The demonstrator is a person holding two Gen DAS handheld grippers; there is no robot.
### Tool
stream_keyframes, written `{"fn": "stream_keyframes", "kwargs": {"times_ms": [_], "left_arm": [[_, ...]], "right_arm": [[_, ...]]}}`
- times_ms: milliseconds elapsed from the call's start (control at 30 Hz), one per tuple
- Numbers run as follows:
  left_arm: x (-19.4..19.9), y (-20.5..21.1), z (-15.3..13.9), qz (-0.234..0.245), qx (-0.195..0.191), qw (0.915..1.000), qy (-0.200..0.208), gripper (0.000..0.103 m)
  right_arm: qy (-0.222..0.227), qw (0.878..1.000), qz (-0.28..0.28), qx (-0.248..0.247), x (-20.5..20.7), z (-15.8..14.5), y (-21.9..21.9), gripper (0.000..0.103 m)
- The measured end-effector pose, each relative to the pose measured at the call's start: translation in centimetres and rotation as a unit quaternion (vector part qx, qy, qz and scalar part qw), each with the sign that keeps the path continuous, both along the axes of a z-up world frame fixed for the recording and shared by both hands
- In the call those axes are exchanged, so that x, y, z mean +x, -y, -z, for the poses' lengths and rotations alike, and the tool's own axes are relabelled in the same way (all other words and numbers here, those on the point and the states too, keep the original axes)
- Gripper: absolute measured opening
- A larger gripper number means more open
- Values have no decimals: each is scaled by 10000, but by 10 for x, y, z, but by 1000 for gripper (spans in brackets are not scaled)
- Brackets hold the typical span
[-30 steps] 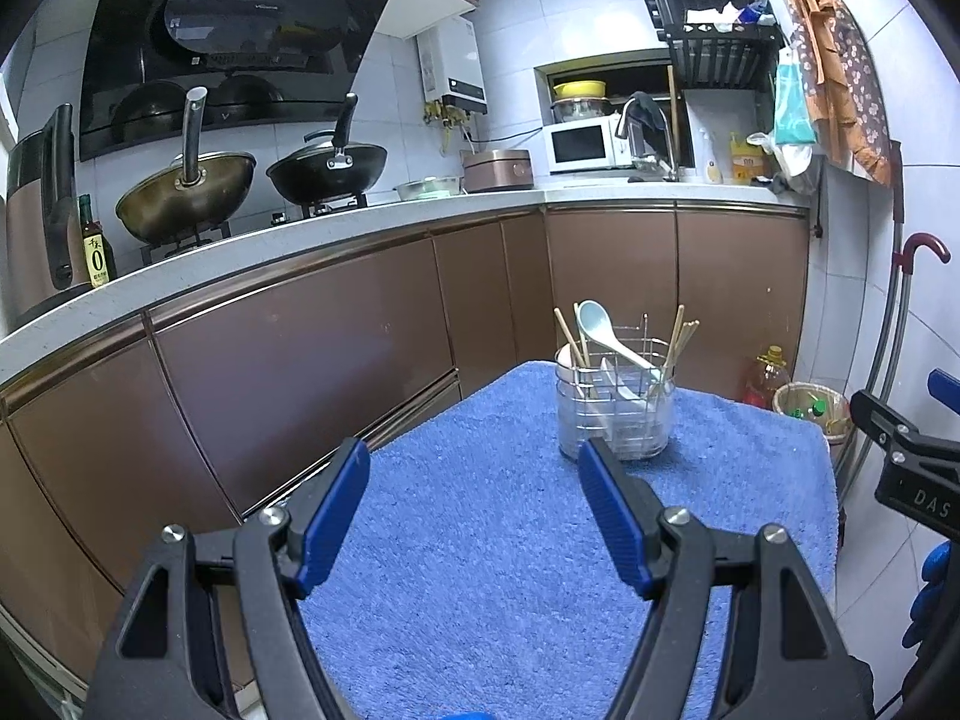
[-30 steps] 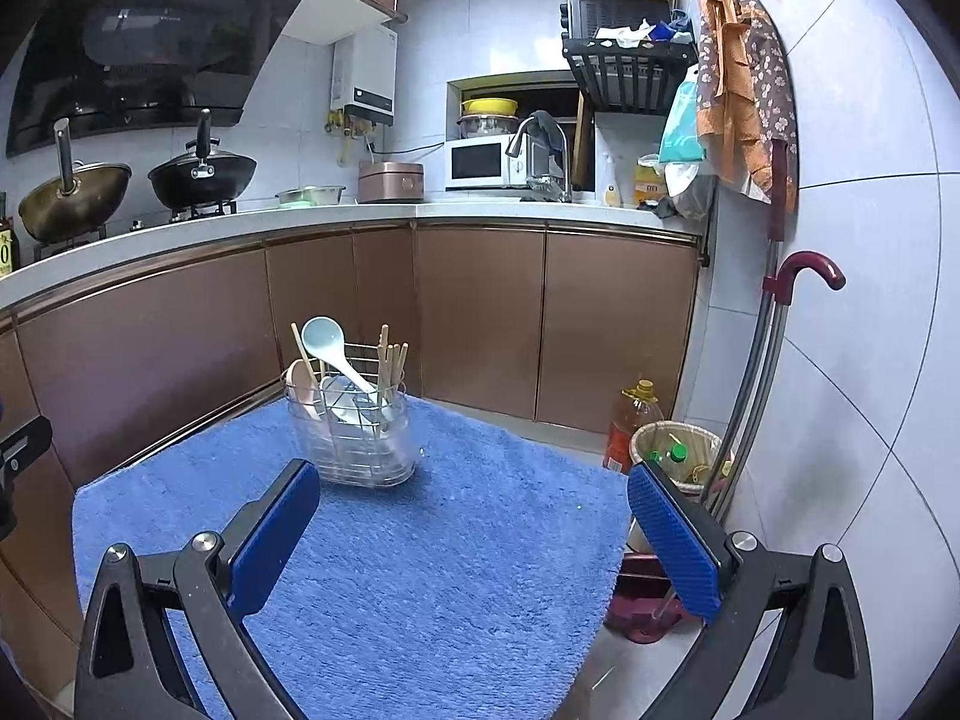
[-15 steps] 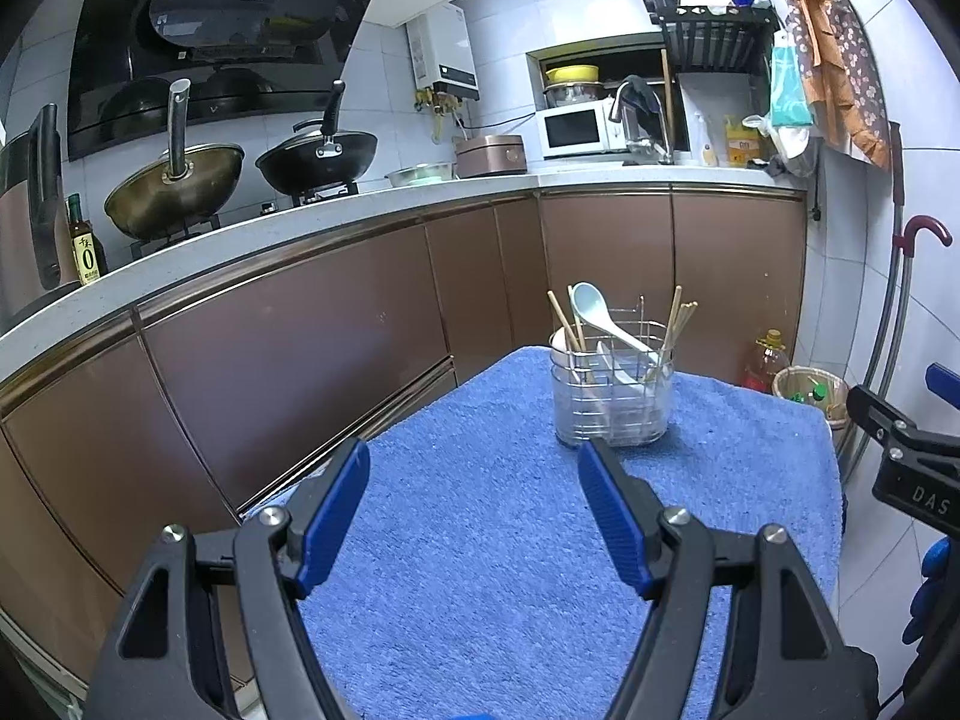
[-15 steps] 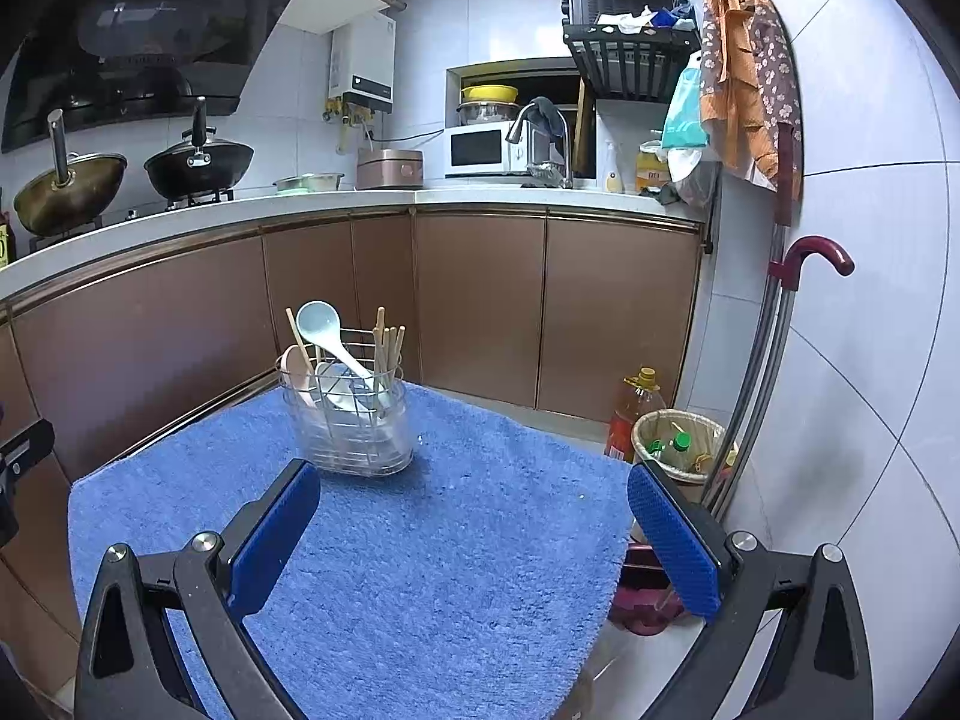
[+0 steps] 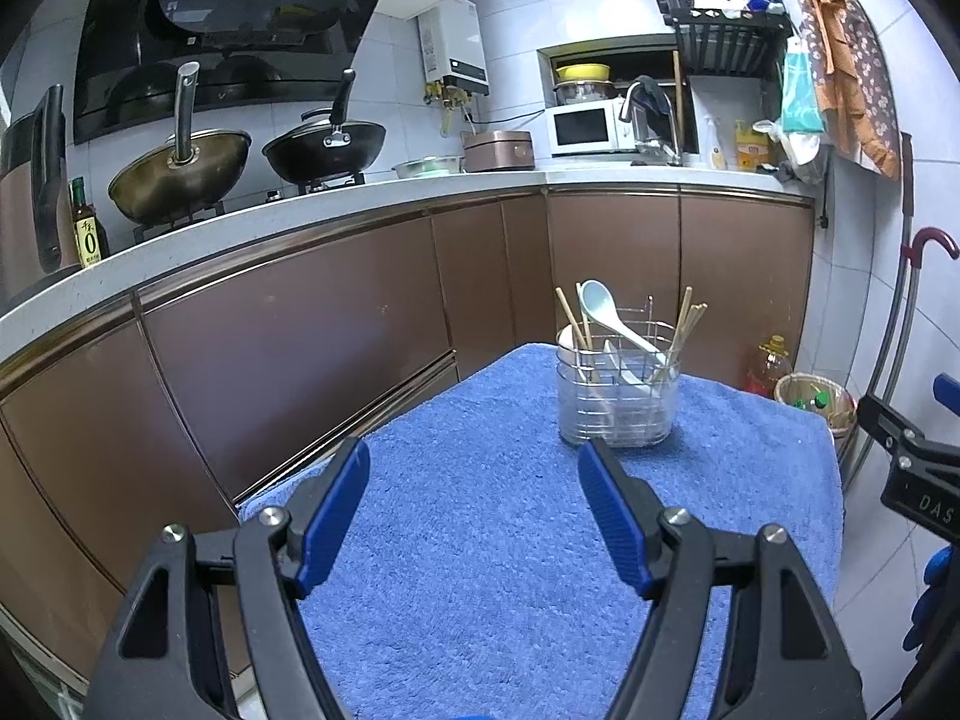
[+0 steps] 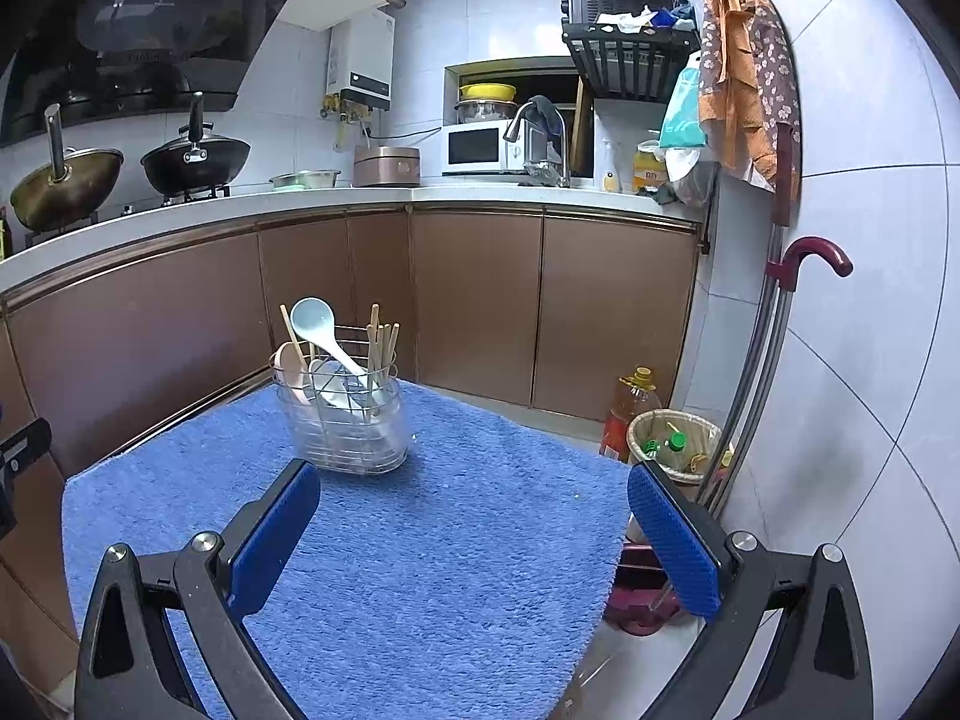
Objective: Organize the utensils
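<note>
A wire utensil holder stands at the far end of the blue towel. In it lean a pale blue ladle, several wooden chopsticks and a beige spoon. My left gripper is open, held over the towel short of the holder, nothing between its blue pads. My right gripper is open wide and empty, to the right of the holder. The right gripper's black body shows at the left wrist view's right edge.
Brown cabinets under a white counter run behind the towel, with two woks on the stove. A waste basket and an oil bottle stand on the floor right of the towel. An umbrella hangs on the tiled wall.
Both wrist views have drifted slightly back and up from the holder, which sits a little smaller and higher in view. Both grippers stay open and empty.
</note>
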State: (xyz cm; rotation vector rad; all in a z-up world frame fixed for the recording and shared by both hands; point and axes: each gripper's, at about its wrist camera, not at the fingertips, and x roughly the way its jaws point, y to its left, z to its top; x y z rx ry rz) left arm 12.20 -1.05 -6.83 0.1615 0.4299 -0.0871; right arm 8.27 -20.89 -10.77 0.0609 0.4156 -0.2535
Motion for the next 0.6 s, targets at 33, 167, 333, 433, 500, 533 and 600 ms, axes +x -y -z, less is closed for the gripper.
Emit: {"fn": "stream_keyframes", "kwargs": {"times_ms": [33, 167, 333, 433, 500, 533, 600], "left_arm": [[1, -1, 0, -15, -21, 10000, 6, 71], [3, -1, 0, -8, -54, 10000, 15, 71], [2, -1, -3, -11, -138, 9999, 58, 71], [0, 0, -4, 4, -131, 9999, 96, 71], [-1, 1, -5, 1, -134, 9999, 108, 71], [-1, 1, -5, -3, -138, 9998, 116, 71], [-1, 0, -5, -12, -145, 9998, 122, 71]], "right_arm": [[-1, 10000, 6, 1, 0, 1, 1, 103], [-2, 10000, 33, 54, -1, 2, 6, 103], [15, 10000, 70, 64, -4, 1, 10, 103], [46, 9999, 97, 94, -6, -1, 11, 103], [61, 9999, 99, 95, -7, -2, 12, 103], [70, 9999, 97, 91, -7, -3, 12, 103], [102, 9999, 99, 80, -9, -5, 11, 103]]}}
